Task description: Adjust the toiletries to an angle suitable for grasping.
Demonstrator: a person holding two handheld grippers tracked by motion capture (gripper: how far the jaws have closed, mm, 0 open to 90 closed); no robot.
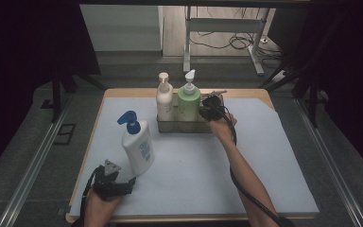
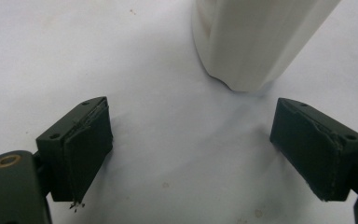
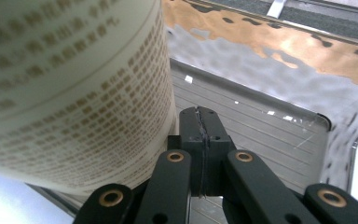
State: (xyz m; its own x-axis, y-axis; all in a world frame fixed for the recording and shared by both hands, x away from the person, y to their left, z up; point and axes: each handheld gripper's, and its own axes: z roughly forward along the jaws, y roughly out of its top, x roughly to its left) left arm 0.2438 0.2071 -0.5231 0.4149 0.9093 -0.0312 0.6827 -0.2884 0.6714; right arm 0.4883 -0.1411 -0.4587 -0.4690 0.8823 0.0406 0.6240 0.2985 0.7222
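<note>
Left gripper (image 1: 123, 185): jaws apart, empty, near-left on mat (image 1: 264, 189), just beside base of blue-pump bottle (image 1: 138, 146). Bottle upright, rigid smooth plastic, probably hefty if full, slippery; grip low across flat body, not pump. Fill level unknowable.
Metal tray (image 1: 168, 126) far centre: cream bottle (image 1: 164, 100), green bottle (image 1: 188, 101).
Right gripper (image 1: 211, 111): jaws together, empty, inside tray's right end beside green bottle; contact unclear. Label blurred.

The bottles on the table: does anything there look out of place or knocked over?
One does stand apart. The blue-pump bottle is upright on the mat, alone, outside the metal tray that holds the cream bottle and the green bottle. The tray's right end has a free spot. Nothing looks tipped or spilled.
</note>
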